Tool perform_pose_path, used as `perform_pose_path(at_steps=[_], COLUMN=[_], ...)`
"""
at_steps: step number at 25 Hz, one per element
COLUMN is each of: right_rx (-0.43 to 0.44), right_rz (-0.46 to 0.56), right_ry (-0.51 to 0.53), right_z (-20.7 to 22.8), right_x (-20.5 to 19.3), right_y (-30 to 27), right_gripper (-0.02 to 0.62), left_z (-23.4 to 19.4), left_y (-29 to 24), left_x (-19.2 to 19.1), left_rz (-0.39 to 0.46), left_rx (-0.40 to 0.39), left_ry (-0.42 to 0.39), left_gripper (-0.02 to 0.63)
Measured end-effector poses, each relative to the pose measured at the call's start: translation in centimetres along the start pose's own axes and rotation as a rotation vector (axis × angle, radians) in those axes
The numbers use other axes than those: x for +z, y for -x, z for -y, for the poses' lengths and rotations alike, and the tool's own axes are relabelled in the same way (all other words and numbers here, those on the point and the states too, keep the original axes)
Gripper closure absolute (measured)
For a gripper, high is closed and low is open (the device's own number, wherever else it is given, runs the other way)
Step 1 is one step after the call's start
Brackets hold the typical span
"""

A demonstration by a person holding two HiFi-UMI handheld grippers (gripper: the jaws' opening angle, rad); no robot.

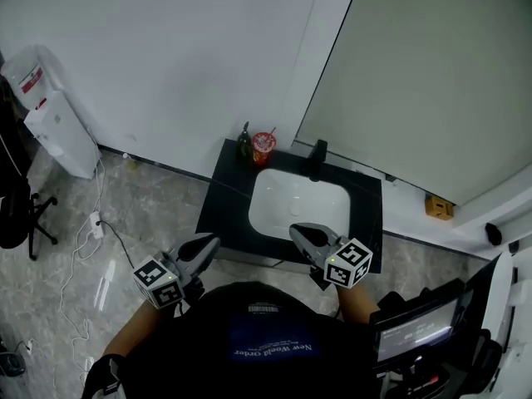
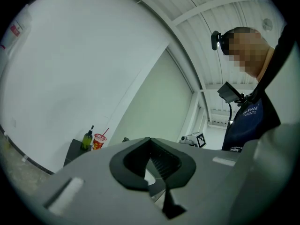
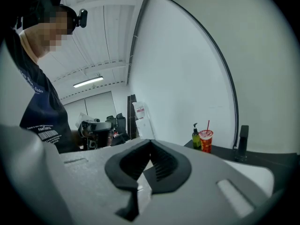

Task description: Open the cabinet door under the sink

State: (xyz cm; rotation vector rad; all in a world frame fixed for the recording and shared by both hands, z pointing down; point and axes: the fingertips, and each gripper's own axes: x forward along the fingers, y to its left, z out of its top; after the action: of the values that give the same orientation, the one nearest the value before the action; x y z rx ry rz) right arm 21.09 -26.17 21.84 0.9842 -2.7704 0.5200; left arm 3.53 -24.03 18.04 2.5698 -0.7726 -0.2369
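Observation:
The sink is a white basin (image 1: pixel 295 202) set in a black countertop (image 1: pixel 223 202), with a black faucet (image 1: pixel 317 160) at its back. The cabinet door below it is hidden under the countertop in every view. My left gripper (image 1: pixel 212 241) hovers just in front of the counter's near left corner, shut and holding nothing. My right gripper (image 1: pixel 295 229) hangs over the basin's near rim, also shut and holding nothing. In the left gripper view the left gripper (image 2: pixel 150 139) points past the counter. The right gripper (image 3: pixel 150 142) shows in its own view with the faucet (image 3: pixel 242 142) to its right.
A green bottle (image 1: pixel 244 142) and a red cup with a straw (image 1: pixel 263 146) stand at the counter's back left. A water dispenser (image 1: pixel 54 123), a power strip with cables (image 1: pixel 96 223) and a chair (image 1: pixel 17 210) are on the left. A screen rig (image 1: pixel 432 331) is at bottom right.

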Motion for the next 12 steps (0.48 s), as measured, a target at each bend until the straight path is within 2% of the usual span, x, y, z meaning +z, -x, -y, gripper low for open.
perform_pose_path(at_steps=[6, 9, 12], right_rx=[0.029, 0.047, 0.097], right_rz=[-0.033, -0.035, -0.035], right_ry=[0.003, -0.003, -0.008], right_z=[-0.8, 0.1, 1.3], right_x=[-0.1, -0.4, -0.6], right_y=[-2.7, -2.7, -2.4], right_gripper=[0.594, 0.594, 0.594], left_z=[-3.2, -2.9, -2.2], left_y=[1.2, 0.5, -0.6], left_x=[0.0, -0.2, -1.3], left_rz=[0.008, 0.021, -0.001], left_rx=[0.02, 0.035, 0.073], left_ry=[0.001, 0.012, -0.027], left_gripper=[0.606, 0.606, 0.606])
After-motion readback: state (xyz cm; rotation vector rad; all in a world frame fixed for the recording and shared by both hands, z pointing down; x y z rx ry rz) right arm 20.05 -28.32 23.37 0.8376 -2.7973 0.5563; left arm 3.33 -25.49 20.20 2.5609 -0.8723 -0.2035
